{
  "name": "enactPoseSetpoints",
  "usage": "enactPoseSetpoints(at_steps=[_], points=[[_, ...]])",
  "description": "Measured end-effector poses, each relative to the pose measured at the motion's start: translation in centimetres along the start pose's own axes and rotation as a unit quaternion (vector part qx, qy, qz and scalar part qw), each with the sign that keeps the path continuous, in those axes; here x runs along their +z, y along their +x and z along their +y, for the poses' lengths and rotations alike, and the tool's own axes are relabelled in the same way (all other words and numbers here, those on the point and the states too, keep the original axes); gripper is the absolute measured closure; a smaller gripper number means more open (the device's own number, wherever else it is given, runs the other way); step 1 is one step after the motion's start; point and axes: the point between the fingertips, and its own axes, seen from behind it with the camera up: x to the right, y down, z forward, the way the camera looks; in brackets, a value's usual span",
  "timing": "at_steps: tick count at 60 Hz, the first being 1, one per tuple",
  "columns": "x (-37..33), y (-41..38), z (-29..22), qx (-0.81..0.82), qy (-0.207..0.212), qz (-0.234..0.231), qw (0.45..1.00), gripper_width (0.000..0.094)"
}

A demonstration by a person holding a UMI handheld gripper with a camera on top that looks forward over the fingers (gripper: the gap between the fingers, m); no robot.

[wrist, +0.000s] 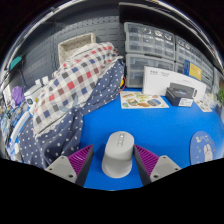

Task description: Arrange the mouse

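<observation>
**Grey mouse between the parted fingers, over a blue mat**

Blue matting (150, 130) is shown covering the work surface, and on it a light grey mouse (116, 156) is seen between the two fingers of the gripper (115, 163). The jaws are held well apart; a purple pad (76, 159) is visible at either side of the mouse, and a narrow gap appears to be left at each flank, so the mouse is judged to be resting on the mat rather than clamped.

Risk is judged as follows. If the jaws are closed off-centre, the rounded shell could be squeezed out forward or twisted, because its sides taper. If the gripper is pushed ahead before closing, the mouse could be slid across the smooth mat.

A checked cloth (72, 82) and a dotted dark fabric (45, 135) are heaped to the left, near enough to be snagged. Beyond the mat, a printed sheet (143, 100), a white box (172, 78) and a small black box (180, 96) are seen. Translucent drawer units (165, 45) are stacked behind them; their contents cannot be made out.
</observation>
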Motion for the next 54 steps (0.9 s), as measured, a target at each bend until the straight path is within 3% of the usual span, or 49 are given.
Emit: enactPoseSetpoints(at_steps=[5,9,16,25,37,44,54], points=[[0.6,0.8,-0.2,-0.012,-0.009,0.017,1.000,0.0219],[0.8,0.9,-0.3,-0.006,-0.012,0.016,1.000,0.0434],[0.8,0.9,-0.1,-0.005,-0.024,0.009,1.000,0.0461],[0.8,1.0,0.1,-0.013,-0.046,0.012,0.999,0.0573],[0.2,0.8,-0.7,-0.010,-0.071,-0.008,0.997,0.0575],[-3.5,2.2,-7.0,-0.016,-0.011,-0.031,0.999,0.0574],[-11.6,8.9,-17.3,-0.043,0.092,-0.024,0.995,0.0574]])
